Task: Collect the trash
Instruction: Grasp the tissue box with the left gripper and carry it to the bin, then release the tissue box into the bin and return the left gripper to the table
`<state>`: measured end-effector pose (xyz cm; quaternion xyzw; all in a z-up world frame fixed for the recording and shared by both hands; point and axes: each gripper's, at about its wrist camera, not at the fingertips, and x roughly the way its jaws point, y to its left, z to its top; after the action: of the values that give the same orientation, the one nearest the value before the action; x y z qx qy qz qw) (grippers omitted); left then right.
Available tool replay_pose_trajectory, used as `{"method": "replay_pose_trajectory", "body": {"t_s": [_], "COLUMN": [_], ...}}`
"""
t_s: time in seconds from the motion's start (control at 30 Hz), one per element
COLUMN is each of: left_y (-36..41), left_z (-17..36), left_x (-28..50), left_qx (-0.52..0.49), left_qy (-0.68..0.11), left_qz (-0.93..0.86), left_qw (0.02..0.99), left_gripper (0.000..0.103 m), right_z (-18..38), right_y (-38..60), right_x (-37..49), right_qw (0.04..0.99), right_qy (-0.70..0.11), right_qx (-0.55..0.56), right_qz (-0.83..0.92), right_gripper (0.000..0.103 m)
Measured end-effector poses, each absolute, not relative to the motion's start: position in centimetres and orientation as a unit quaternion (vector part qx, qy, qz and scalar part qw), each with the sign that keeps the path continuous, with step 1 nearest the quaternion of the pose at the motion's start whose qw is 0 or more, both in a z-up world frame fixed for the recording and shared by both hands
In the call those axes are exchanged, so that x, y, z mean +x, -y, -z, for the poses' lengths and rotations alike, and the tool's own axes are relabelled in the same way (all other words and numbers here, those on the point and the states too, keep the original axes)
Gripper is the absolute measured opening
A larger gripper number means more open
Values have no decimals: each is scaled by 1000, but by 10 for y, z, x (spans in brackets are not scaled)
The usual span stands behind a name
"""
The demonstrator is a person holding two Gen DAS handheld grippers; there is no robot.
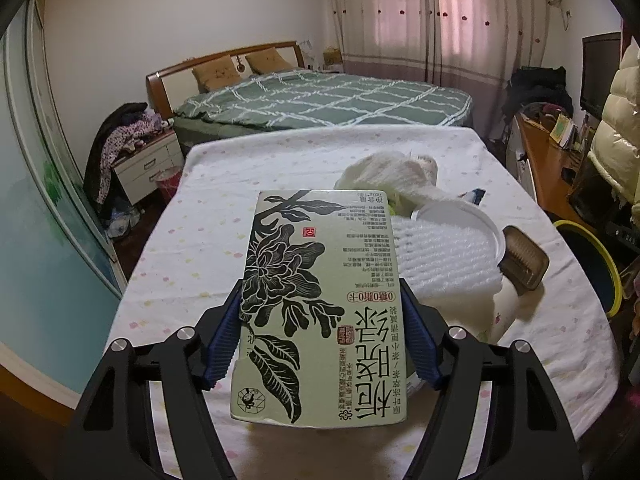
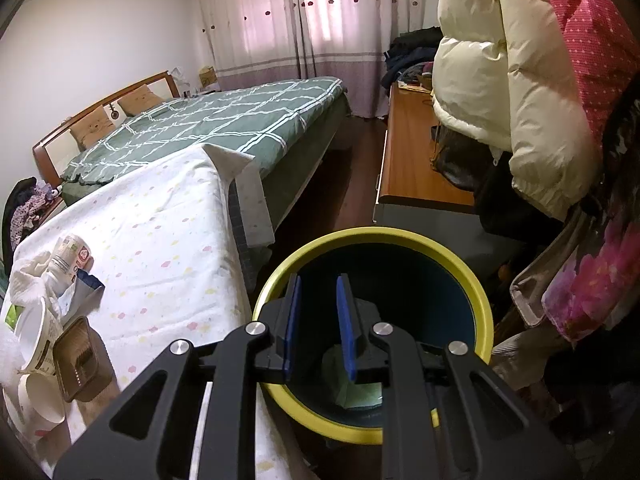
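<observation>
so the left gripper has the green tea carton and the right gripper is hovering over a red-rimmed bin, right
Not quite: the bin has a yellow rim, as the right wrist view shows. The rest holds: the left gripper has the green tea carton, and the right gripper hangs over that bin.

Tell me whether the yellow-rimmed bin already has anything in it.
Not empty. The right wrist view looks down into the bin, and a pale green flat piece lies on its dark bottom.

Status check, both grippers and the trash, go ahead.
Left gripper shut on tea carton. Right gripper empty, narrow gap, over yellow-rimmed bin. More trash on table.
</observation>
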<state>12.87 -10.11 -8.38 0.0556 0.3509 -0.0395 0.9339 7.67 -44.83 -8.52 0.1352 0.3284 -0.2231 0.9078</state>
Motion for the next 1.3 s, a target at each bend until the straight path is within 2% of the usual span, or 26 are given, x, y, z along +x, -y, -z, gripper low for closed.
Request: {"method": "replay_pose_trajectory", "body": {"t_s": [0.3, 0.6, 0.87, 1.3], "left_y": [126, 214, 342, 495], "left_z": [48, 40, 56, 107], "left_x": [117, 127, 138, 162], "left_qx": [69, 89, 117, 156], "left_qy": [-309, -309, -326, -381], "left_qz": [73, 168, 260, 314], "left_qw": [946, 932, 902, 856], "left_gripper": [71, 71, 71, 71], "right_z": [76, 70, 75, 98], "right_y": [454, 482, 513, 550], "right_x": [55, 9, -27, -56], "right_qw": [911, 905, 896, 883], "right_qy": [-313, -303, -303, -314], "right_qx": [140, 142, 155, 184], "right_qz": [229, 264, 287, 297], "right_gripper": [18, 18, 18, 18]}}
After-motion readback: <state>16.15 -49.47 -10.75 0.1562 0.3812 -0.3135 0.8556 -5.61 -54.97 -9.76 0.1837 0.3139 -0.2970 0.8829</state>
